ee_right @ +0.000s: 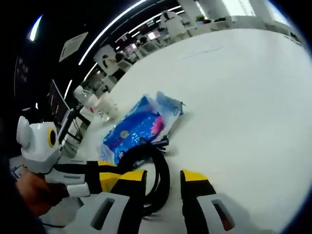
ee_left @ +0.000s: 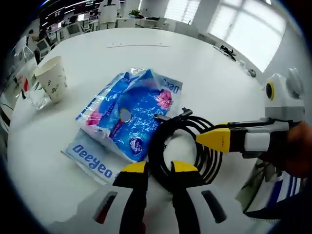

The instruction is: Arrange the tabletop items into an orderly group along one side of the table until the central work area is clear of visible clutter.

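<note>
we've got the coiled black cable [ee_left: 187, 148] lying on the white tabletop [ee_left: 146, 58], touching the blue wipes pack [ee_left: 129, 114]. left hand-held gripper [ee_left: 159, 168] sits half open, one jaw over the coil, gripping nothing. right hand-held gripper [ee_right: 163, 176] is open too, coil between its jaws. paper cup [ee_left: 51, 78] well apart.

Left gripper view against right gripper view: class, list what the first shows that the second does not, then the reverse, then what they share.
Left gripper view: the "Deeyeo" lettering on the packet reads clearly, and a blue-and-white striped item lies at the lower right.

Right gripper view: long ceiling light strips and a dark monitor past the table's edge.

Both: the blue packet, the coiled black cable beside it and the white table.
</note>
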Available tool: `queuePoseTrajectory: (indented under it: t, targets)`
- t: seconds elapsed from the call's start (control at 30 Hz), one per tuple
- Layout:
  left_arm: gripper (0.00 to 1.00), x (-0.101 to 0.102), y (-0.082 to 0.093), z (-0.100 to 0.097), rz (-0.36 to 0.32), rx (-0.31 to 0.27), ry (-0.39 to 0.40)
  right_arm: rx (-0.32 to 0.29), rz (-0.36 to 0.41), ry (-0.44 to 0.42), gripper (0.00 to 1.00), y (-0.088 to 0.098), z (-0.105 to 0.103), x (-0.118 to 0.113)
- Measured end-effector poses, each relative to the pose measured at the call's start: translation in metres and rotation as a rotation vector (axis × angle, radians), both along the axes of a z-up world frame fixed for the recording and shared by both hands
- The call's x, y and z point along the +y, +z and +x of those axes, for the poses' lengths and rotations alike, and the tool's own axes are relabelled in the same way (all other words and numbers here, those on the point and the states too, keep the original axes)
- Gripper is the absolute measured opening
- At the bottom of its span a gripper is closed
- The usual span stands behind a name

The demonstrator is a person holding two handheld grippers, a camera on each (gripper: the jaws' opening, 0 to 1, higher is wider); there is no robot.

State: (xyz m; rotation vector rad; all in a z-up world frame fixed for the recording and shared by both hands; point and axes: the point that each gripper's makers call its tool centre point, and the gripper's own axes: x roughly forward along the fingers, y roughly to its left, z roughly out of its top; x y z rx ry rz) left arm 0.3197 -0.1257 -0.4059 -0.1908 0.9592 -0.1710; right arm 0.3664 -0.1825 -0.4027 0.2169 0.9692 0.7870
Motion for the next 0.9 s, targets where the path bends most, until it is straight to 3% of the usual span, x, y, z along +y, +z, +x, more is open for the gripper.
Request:
queuePoseTrajectory:
  t: [0.1, 0.13, 0.23, 0.27, 0.37, 0.43, 0.53, 0.9]
  targets:
    - [0.15, -0.001, 0.001, -0.001, -0.001, 0.000, 0.002, -0.018, -0.048, 0.051, 0.25, -0.001, -0.005, 0.004]
    - [0.14, 0.000, 0.000, 0.000, -0.002, 0.000, 0.003, -0.065, -0.106, 0.093, 0.24, -0.002, -0.002, 0.004]
    - [0.13, 0.000, 0.000, 0.000, -0.003, 0.000, 0.006, -0.101, -0.191, 0.154, 0.17, -0.010, -0.004, 0.003]
    - [0.12, 0.000, 0.000, -0.001, -0.004, 0.000, 0.007, -0.127, -0.190, 0.161, 0.16, -0.009, -0.001, 0.004]
    - [0.10, 0.000, 0.001, -0.001, -0.006, 0.004, 0.006, -0.081, -0.179, 0.094, 0.09, -0.008, -0.004, -0.001]
    - [0.08, 0.001, 0.002, -0.002, -0.009, 0.007, 0.015, -0.083, -0.170, 0.089, 0.07, -0.007, -0.001, -0.003]
    - [0.07, 0.001, 0.004, 0.000, -0.033, 0.014, 0.040, -0.104, -0.169, 0.110, 0.05, -0.004, -0.001, -0.004]
    - [0.05, -0.018, 0.011, 0.015, -0.102, -0.022, 0.036, -0.121, -0.126, 0.053, 0.03, 0.008, 0.008, -0.026]
